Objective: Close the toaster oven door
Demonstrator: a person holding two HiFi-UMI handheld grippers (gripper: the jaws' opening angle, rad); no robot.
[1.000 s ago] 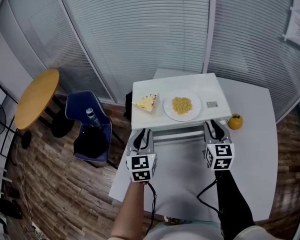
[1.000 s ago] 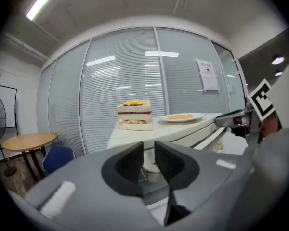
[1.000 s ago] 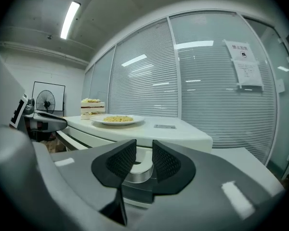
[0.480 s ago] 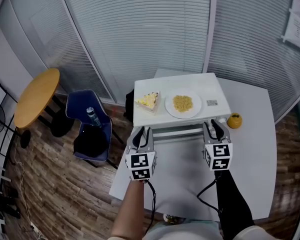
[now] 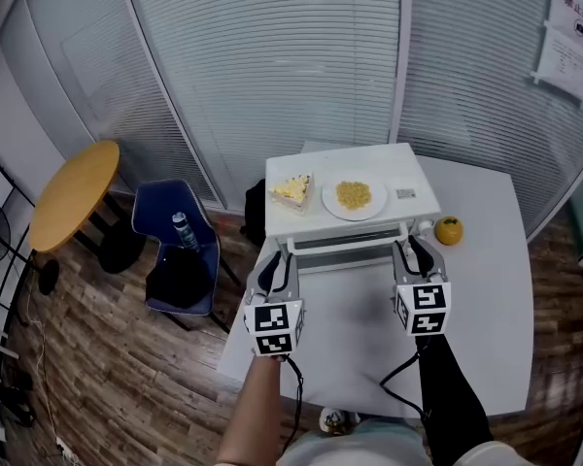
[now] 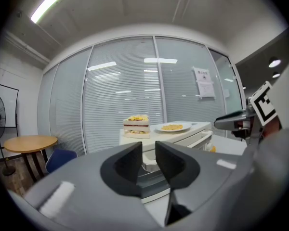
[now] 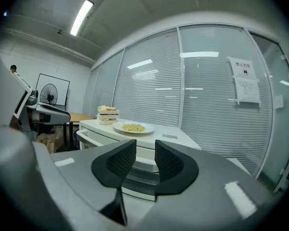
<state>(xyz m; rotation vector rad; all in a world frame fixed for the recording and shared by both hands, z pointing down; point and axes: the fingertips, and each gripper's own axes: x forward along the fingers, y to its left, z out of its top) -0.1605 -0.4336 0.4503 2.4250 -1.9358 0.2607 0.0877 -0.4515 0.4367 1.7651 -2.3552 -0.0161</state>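
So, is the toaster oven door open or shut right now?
Ajar, not fully shut: the toaster oven door leans outward at its top, and its handle stands clear of the white oven body.

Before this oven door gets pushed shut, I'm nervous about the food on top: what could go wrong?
The plate of food and the cake slice sit loose on the toaster oven; a hard shove could jolt them. The cake slice is near its left edge and might tip off. The orange beside it could roll.
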